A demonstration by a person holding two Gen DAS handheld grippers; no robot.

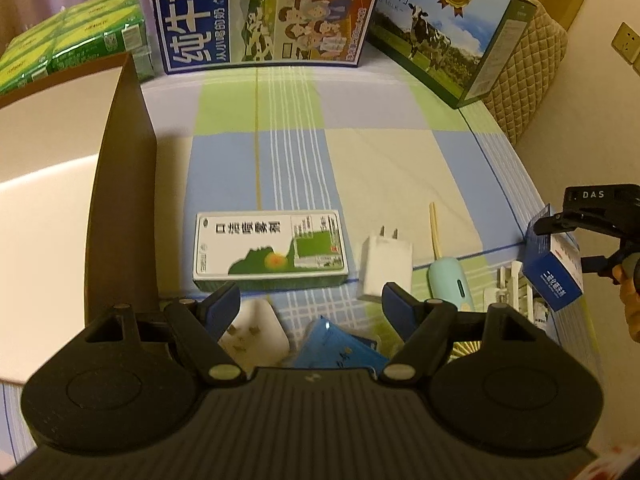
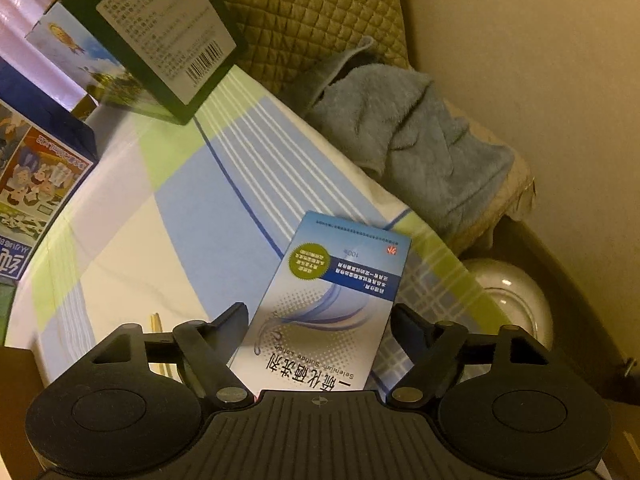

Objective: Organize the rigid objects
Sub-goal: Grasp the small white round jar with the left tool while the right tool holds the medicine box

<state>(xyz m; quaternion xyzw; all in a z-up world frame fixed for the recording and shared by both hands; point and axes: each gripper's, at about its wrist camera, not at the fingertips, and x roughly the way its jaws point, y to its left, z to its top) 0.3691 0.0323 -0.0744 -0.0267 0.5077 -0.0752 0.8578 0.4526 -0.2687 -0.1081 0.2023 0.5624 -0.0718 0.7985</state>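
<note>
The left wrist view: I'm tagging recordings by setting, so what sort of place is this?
Probably a home bedroom: a blue, green and cream checked cloth like a bedsheet, a tan quilted padded headboard-like piece, and large printed cardboard milk cartons stacked at the back.

The bed sheet (image 1: 360,160) is smooth cloth, the blue towel (image 2: 420,140) is fluffy, the medicine box (image 1: 269,246) is glossy cardboard.

My views are dim and yellow-tinted, fisheye-bent toward the black corners; warm glare hits the cardboard box (image 1: 60,128) at nine o'clock, with soft focus throughout.
</note>
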